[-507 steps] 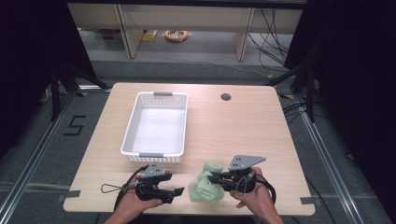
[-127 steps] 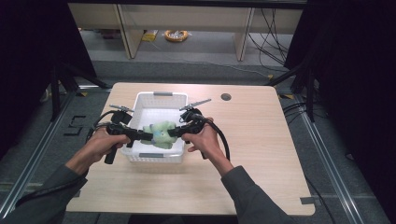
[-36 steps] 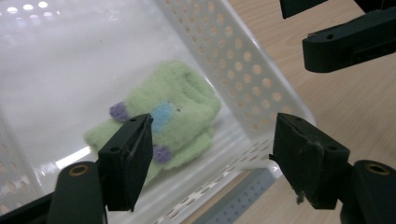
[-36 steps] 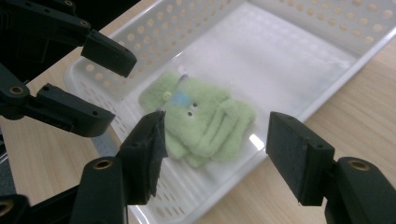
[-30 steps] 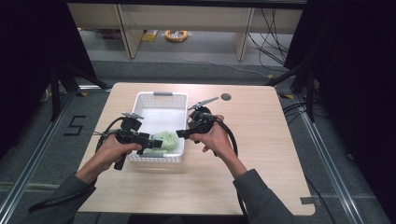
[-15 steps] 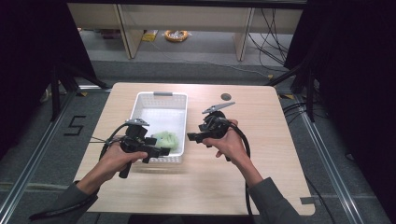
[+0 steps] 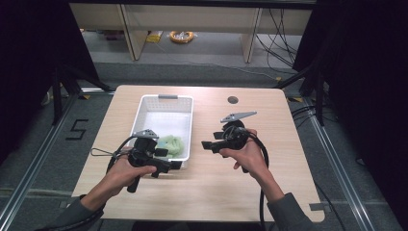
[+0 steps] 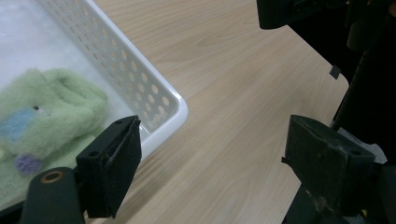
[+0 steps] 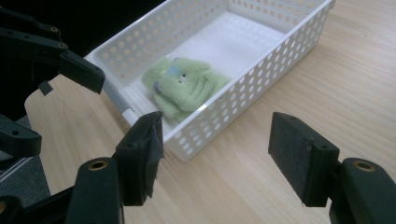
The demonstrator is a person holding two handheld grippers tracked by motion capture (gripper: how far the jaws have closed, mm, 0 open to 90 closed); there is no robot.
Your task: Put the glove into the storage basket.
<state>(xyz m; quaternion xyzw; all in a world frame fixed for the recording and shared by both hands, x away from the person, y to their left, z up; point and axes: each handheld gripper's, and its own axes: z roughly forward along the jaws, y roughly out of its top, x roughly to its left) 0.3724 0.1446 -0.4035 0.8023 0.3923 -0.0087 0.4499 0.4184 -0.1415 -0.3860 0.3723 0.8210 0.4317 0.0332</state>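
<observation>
A green fluffy cloth item (image 7: 172, 144) lies bunched at the near end of a white perforated basket (image 7: 166, 98); the far end of the basket is bare. My left gripper (image 7: 169, 159) hovers at the basket's near right corner. Its jaws have just been opening and nothing is between them. In the left gripper view the green item (image 8: 51, 107) sits behind the basket rim (image 8: 173, 100), left of the open left gripper (image 8: 212, 140). My right gripper (image 7: 211, 142) stands open over the table to the right of the basket. In the right gripper view the right gripper (image 9: 217, 130) faces the green item (image 9: 187, 84).
The wooden table (image 7: 250, 192) has a round cable hole (image 7: 233, 100) at the back right. Cables trail from both grippers toward the near edge. Beyond the table's far edge are shelf legs and a floor with cables.
Both grippers have drawn back from over the basket, the left toward its near corner, the right out over the table. The green item stays lying in the basket.
</observation>
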